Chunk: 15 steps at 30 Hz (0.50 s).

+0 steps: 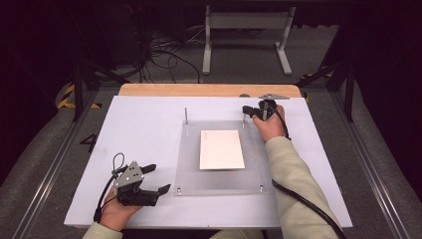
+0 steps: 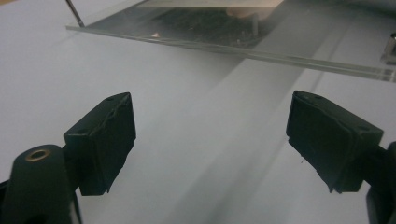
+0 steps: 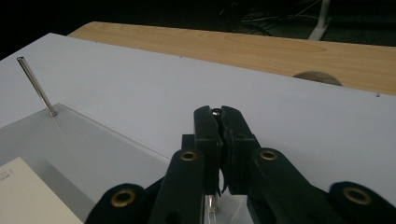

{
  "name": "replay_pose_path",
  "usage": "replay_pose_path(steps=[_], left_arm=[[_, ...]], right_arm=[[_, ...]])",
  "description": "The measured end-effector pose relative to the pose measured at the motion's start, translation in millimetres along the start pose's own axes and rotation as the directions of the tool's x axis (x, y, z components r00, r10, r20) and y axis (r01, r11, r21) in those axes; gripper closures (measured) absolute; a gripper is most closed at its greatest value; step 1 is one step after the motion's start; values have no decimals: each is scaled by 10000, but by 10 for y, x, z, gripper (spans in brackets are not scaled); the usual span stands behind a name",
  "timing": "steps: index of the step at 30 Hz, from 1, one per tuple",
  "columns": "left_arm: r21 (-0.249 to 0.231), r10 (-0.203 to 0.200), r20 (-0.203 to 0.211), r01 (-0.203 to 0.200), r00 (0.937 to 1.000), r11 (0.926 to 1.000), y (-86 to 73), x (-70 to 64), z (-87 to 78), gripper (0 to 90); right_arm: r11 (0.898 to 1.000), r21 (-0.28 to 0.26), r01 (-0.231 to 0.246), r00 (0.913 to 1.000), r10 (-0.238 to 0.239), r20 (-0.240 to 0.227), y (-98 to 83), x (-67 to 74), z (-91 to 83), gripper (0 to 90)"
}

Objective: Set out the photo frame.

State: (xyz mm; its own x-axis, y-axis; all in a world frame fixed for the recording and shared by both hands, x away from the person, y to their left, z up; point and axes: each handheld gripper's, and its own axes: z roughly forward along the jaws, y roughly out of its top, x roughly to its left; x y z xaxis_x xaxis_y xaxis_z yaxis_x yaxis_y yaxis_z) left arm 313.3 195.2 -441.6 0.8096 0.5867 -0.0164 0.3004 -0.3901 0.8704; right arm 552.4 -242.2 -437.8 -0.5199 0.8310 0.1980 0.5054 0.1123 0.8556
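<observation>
A clear acrylic plate (image 1: 189,174) lies in the middle of the white board, with a white card (image 1: 221,149) on top of it. Thin metal pins stand upright at its back corners. My right gripper (image 1: 246,110) is at the back right corner; in the right gripper view its jaws (image 3: 218,114) are shut on that pin (image 3: 211,204), whose shiny tip peeks out between the pads. The back left pin (image 1: 186,115) stands free. My left gripper (image 1: 158,178) rests at the front left beside the plate, open, with nothing between its jaws (image 2: 210,140). The plate's edge (image 2: 280,58) lies just ahead of it.
The white board (image 1: 139,124) sits on a wooden table (image 1: 209,90) that shows at the back. Small screws (image 1: 178,189) mark the plate's front corners. Beyond the table are a white stand (image 1: 246,22) and loose cables (image 1: 164,55) on the floor.
</observation>
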Motion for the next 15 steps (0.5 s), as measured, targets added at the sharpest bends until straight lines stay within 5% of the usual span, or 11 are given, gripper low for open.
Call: replay_pose_path(steps=[6, 15], left_arm=[[-311, 502, 103, -499, 9987, 9983, 20, -30, 33, 142], [-1186, 744, 316, -701, 9967, 9905, 145, -64, 102, 92]], right_arm=[[9996, -30, -280, 9996, 280, -83, 7, -29, 30, 860], [9979, -23, -642, 9979, 642, -76, 15, -50, 61, 859]])
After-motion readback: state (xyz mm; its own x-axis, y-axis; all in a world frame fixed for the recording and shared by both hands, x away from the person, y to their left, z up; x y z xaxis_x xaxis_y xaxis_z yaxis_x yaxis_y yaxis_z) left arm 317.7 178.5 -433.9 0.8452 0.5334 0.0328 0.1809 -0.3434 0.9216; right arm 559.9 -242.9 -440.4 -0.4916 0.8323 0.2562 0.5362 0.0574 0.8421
